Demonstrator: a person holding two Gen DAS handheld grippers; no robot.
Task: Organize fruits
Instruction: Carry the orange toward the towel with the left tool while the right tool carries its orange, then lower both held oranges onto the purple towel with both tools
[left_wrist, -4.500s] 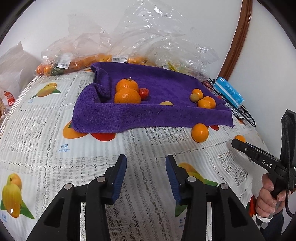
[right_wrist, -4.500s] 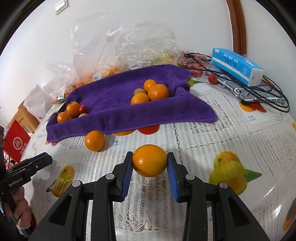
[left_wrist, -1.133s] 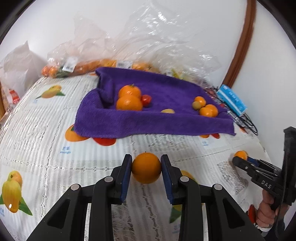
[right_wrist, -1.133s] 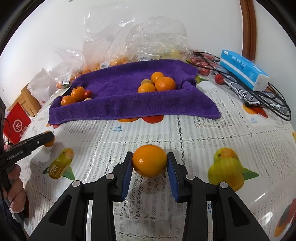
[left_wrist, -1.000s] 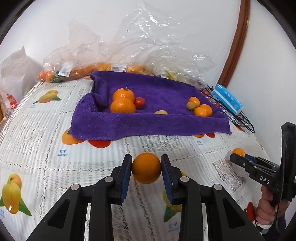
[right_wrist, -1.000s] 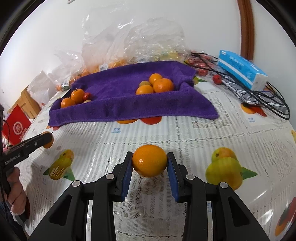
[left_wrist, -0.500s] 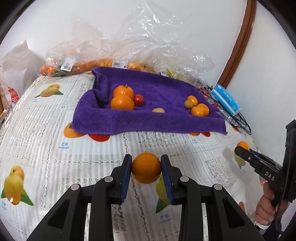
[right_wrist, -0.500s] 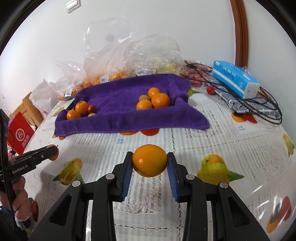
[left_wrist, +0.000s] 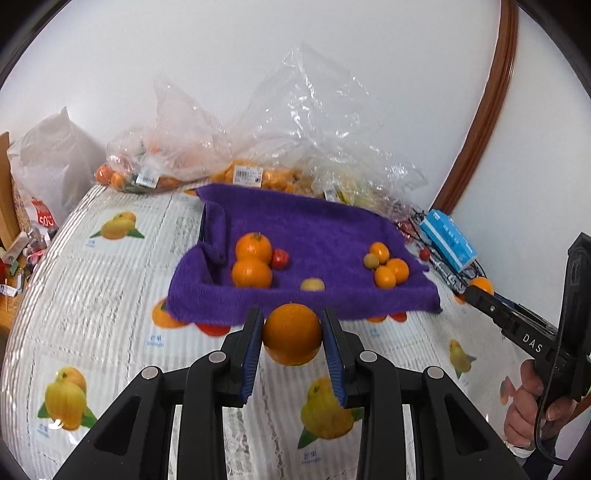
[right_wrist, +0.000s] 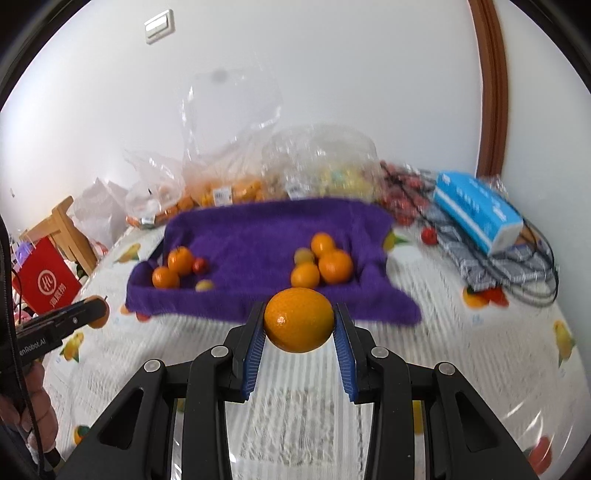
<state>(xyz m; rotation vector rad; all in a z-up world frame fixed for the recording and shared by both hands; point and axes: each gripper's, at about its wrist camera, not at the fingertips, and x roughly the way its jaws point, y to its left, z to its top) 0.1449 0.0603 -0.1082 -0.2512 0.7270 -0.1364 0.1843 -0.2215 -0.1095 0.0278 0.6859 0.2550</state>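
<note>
Your left hand-held gripper (left_wrist: 291, 338) clamps one orange (left_wrist: 291, 334), your right hand-held gripper (right_wrist: 299, 325) another orange (right_wrist: 298, 319), above the lace-covered surface (left_wrist: 96, 295); bagged fruit (right_wrist: 221, 192) behind the purple towel (right_wrist: 258, 236) blurs.

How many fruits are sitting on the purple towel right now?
7. On the towel: two oranges and a red fruit at left, a small yellow one near the front, four clustered right. That makes 8, not 7; folds may hide more.

Towel (left_wrist: 314, 229) on table (left_wrist: 92, 295); fruit clusters at towel's left (left_wrist: 253, 264) and right (left_wrist: 388, 264); bags (left_wrist: 258, 155) behind towel; box (left_wrist: 447, 243) right of towel.
</note>
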